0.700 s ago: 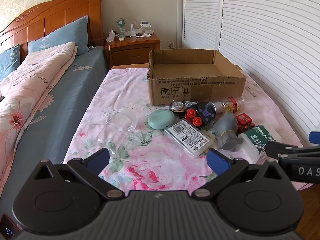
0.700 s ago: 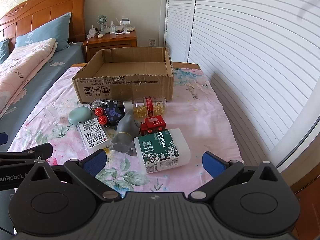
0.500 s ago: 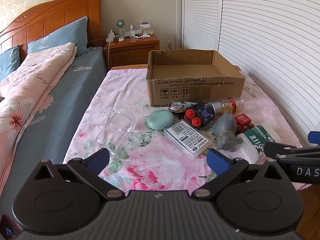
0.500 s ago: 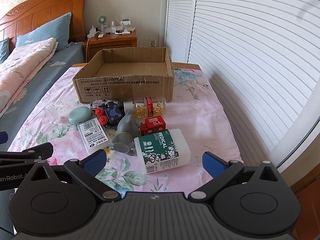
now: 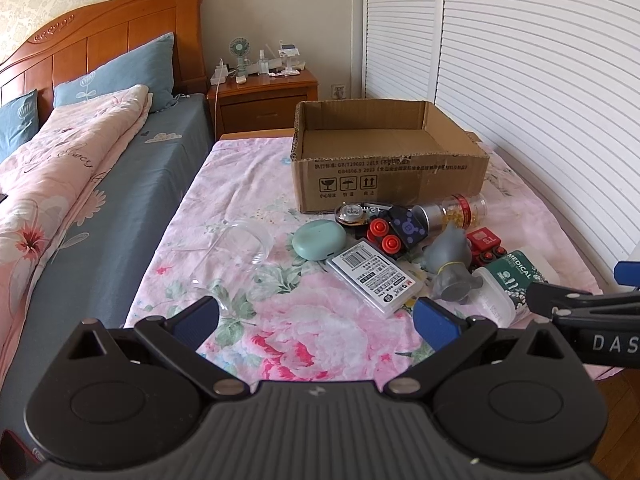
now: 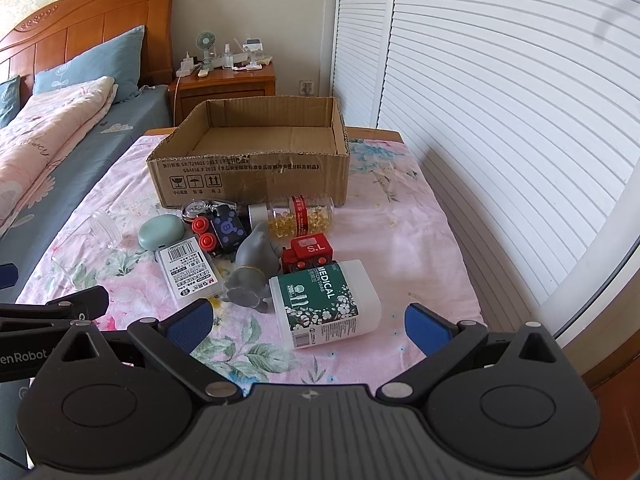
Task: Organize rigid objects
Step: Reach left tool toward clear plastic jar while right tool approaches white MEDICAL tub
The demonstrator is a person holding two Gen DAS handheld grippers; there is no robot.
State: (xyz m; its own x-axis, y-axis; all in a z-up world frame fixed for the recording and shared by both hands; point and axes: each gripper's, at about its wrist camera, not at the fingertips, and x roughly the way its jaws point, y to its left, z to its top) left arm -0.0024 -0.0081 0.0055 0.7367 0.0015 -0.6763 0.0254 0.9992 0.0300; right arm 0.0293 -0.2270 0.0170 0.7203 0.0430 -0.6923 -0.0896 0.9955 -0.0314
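Note:
An empty cardboard box (image 5: 390,172) (image 6: 256,176) stands at the back of a table draped in a pink floral cloth (image 5: 312,328). In front of it lies a pile: a mint case (image 5: 319,239) (image 6: 161,232), a white barcode box (image 5: 374,276) (image 6: 188,270), a capsule bottle (image 6: 300,216), a grey elephant toy (image 6: 252,272), a red toy (image 6: 310,252) and a green MEDICAL swab box (image 6: 326,304). My left gripper (image 5: 316,318) hovers open over the cloth's near edge. My right gripper (image 6: 306,326) stands open just short of the swab box.
A clear plastic jar (image 5: 240,246) lies left of the pile. A bed with a pink quilt (image 5: 52,184) runs along the left. A wooden nightstand (image 5: 264,98) stands behind, and white louvred doors (image 6: 500,100) line the right side.
Both views have shifted only slightly; the grippers stay open and no object has moved.

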